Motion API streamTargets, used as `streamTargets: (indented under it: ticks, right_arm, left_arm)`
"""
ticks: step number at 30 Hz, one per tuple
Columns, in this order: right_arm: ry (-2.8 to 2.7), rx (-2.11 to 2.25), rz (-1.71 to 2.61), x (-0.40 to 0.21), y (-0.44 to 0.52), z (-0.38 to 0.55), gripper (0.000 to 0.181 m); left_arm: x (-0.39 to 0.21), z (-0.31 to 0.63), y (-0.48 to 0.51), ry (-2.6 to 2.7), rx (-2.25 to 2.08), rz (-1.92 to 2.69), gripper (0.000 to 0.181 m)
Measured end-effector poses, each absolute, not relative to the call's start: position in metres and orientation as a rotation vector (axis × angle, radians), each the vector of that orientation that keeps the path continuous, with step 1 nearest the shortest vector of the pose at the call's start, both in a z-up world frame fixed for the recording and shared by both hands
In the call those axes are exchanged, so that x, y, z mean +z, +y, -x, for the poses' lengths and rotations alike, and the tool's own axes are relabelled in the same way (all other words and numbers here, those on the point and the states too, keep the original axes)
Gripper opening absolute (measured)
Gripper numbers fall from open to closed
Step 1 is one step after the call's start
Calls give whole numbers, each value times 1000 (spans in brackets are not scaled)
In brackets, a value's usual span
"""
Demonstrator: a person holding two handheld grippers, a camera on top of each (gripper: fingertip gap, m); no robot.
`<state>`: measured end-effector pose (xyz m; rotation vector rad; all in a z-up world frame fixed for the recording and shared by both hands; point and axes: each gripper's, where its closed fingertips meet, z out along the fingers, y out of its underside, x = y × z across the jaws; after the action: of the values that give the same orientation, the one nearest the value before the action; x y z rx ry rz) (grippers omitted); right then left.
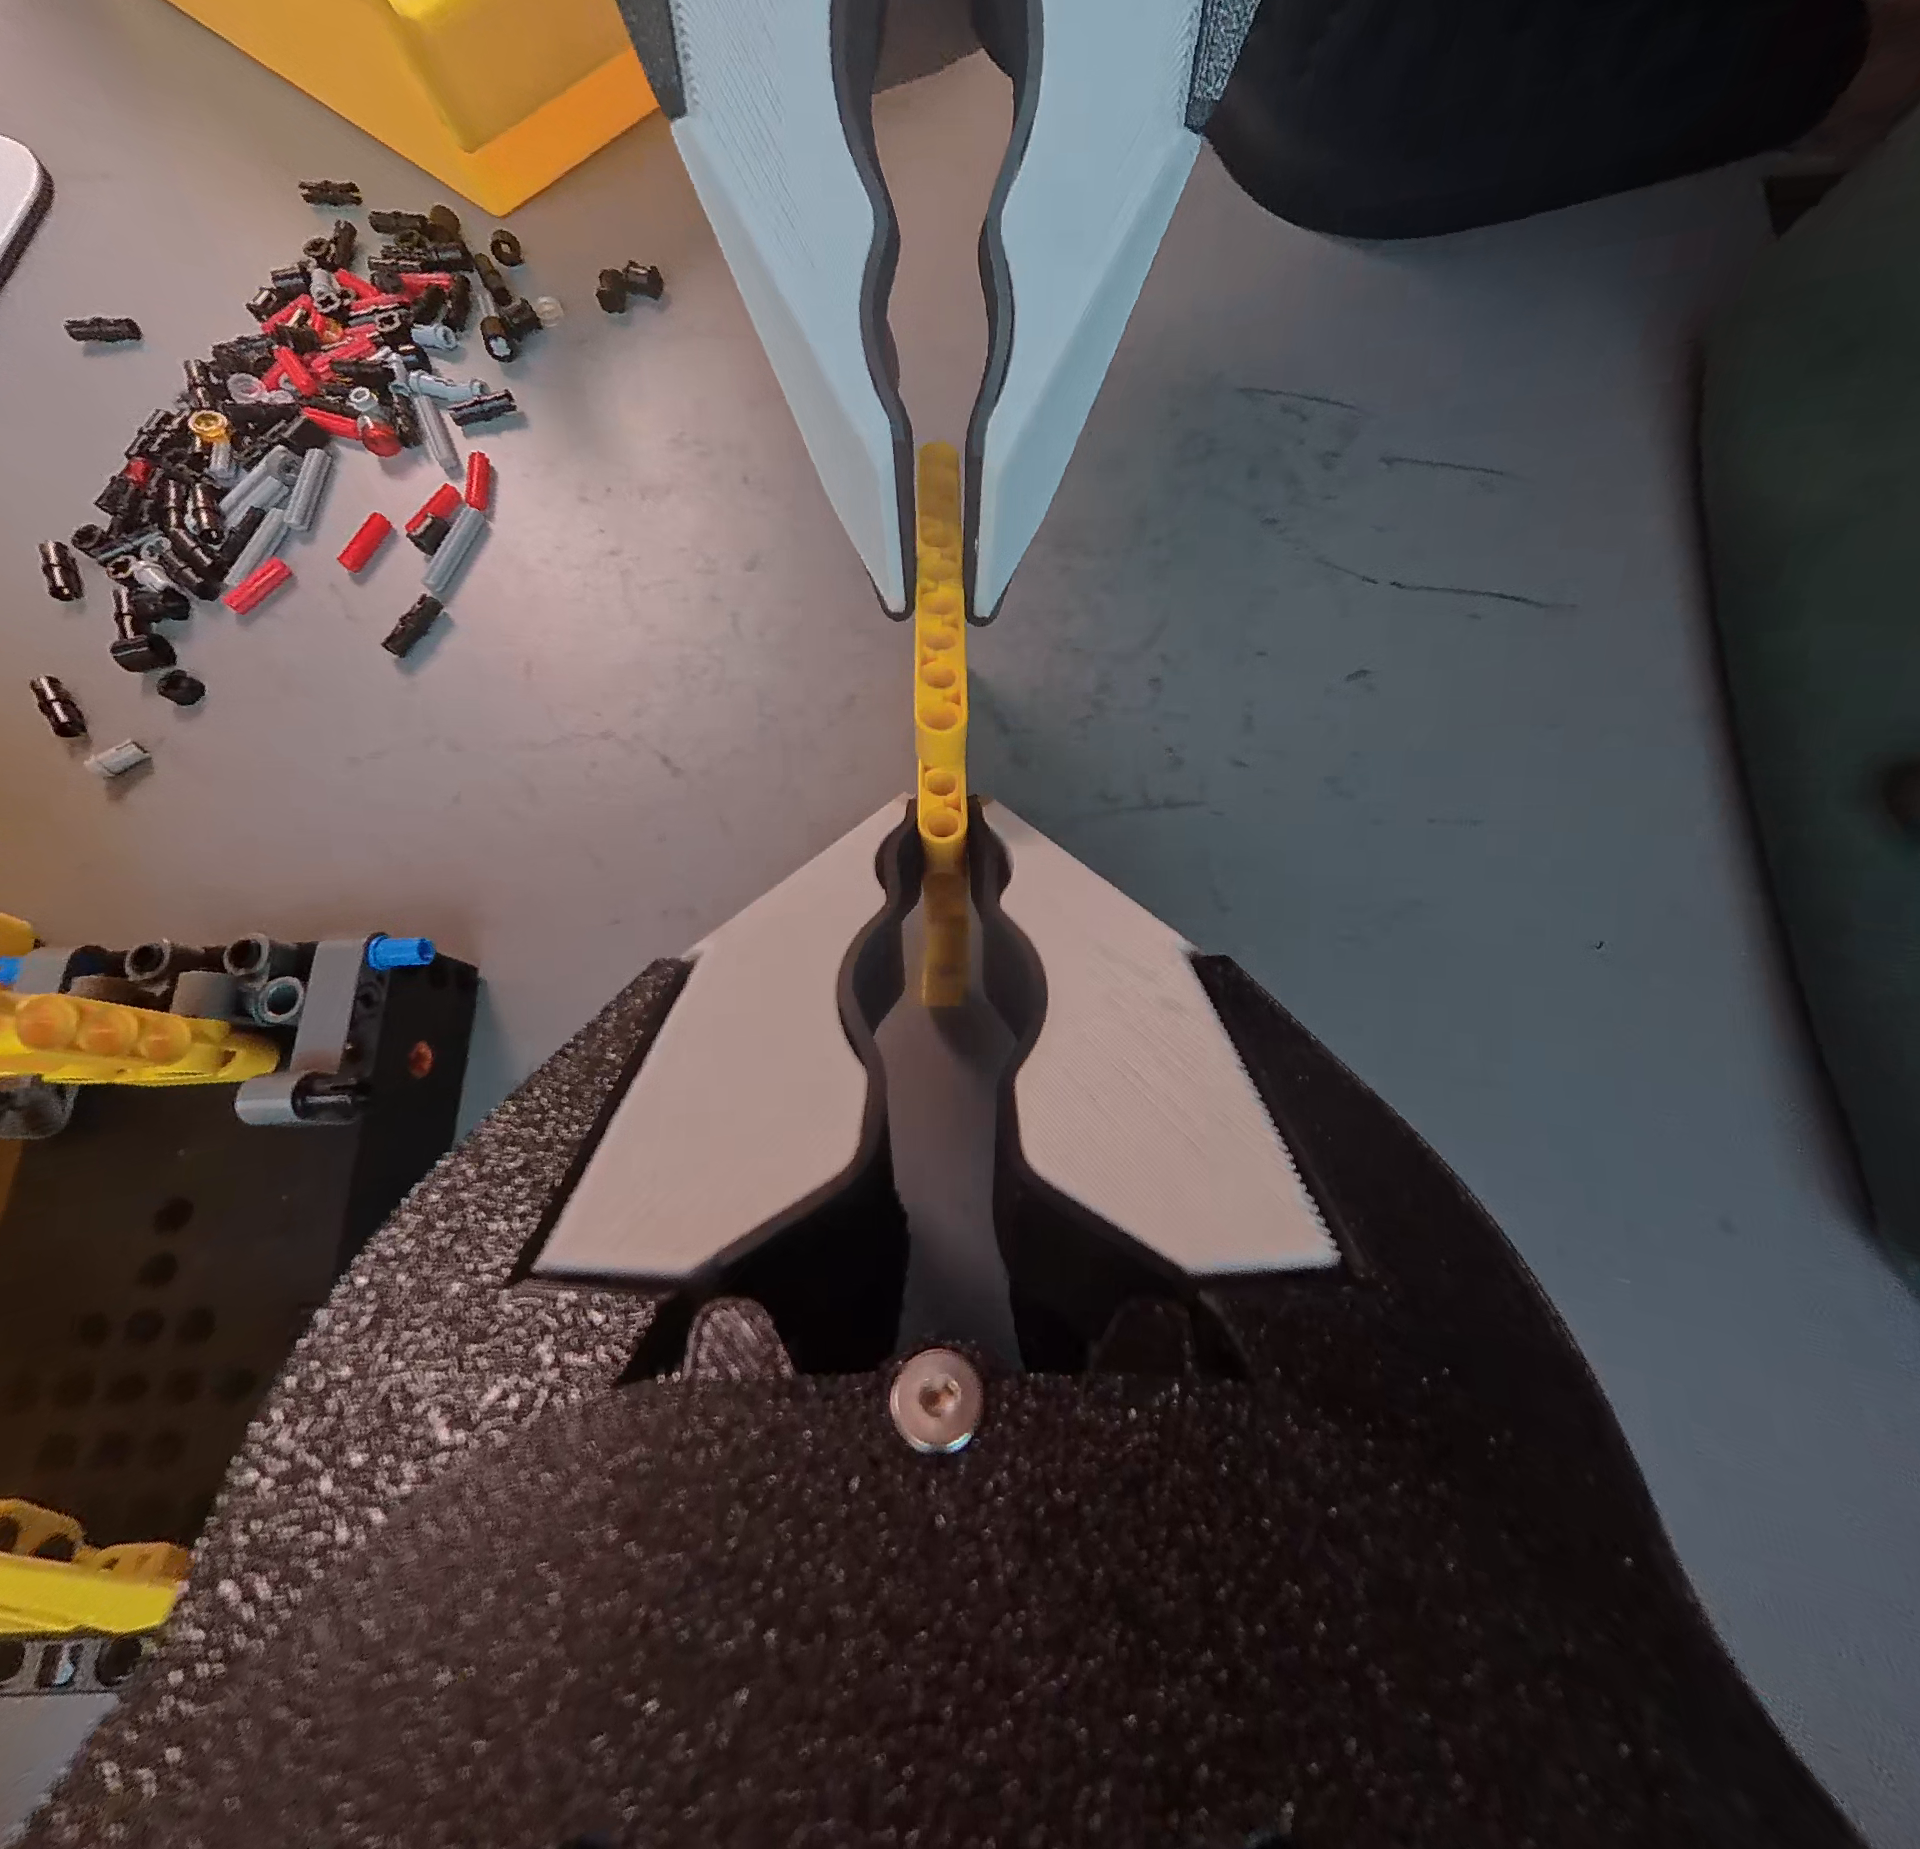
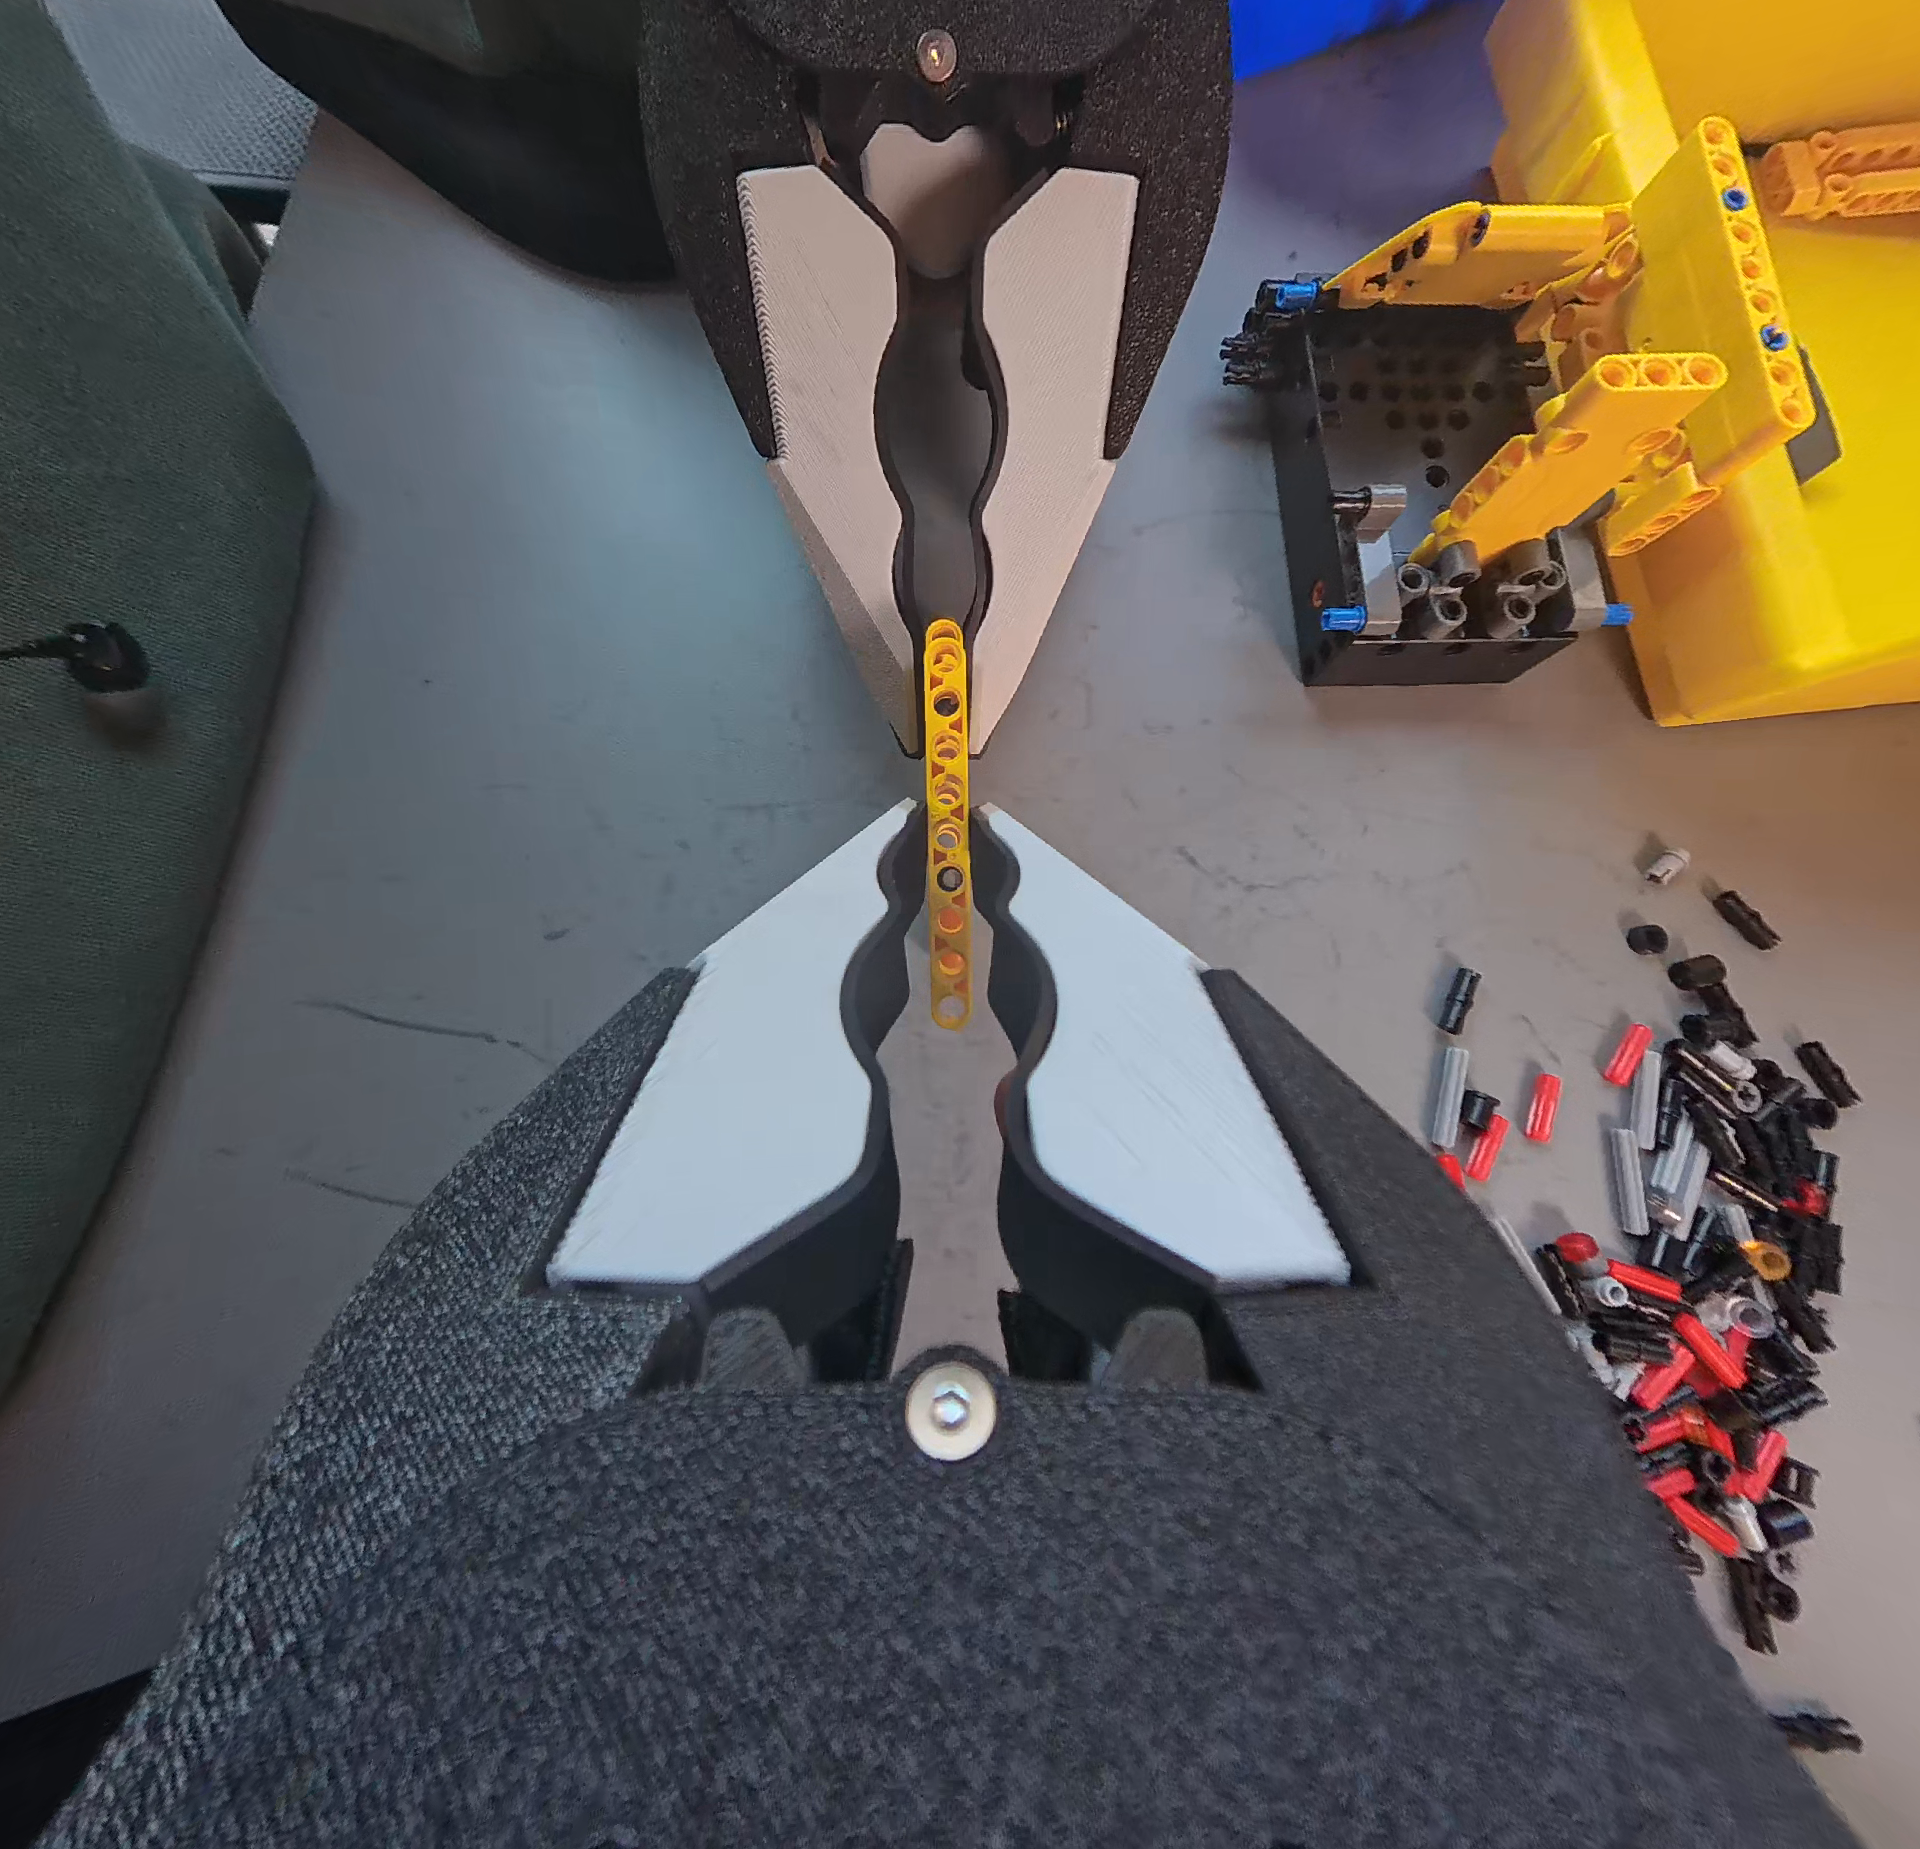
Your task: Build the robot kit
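Two hand-held grippers pinch one yellow beam between them, tip to tip.

The left hand-held gripper (image 1: 940, 812) is closed on one end of the yellow perforated beam (image 1: 940, 677), and the right hand-held gripper (image 2: 948, 812) is clamped on the other end (the two face each other, fingertips near but apart), so the beam hangs above the grey surface (image 1: 623, 760). Off to one side lie a scattered pile of small black, red and grey pins (image 1: 281, 449), a partly built black-and-yellow brick model (image 2: 1455, 469) and a yellow box (image 2: 1766, 594).
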<state>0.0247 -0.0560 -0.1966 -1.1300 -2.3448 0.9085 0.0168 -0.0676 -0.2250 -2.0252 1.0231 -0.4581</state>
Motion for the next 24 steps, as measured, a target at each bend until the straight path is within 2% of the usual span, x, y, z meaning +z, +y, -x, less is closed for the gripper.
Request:
streamTargets:
  ticks: [15, 24]
  right_arm:
    - [-2230, 1069, 1034, -178, -70, -20, 7]
    - [-2251, 1028, 1051, -193, -69, -16, 7]
  left_arm:
    - [-225, -16, -69, 1050, -427, 2006, 6]
    - [-225, -17, -70, 1059, -427, 2001, 6]
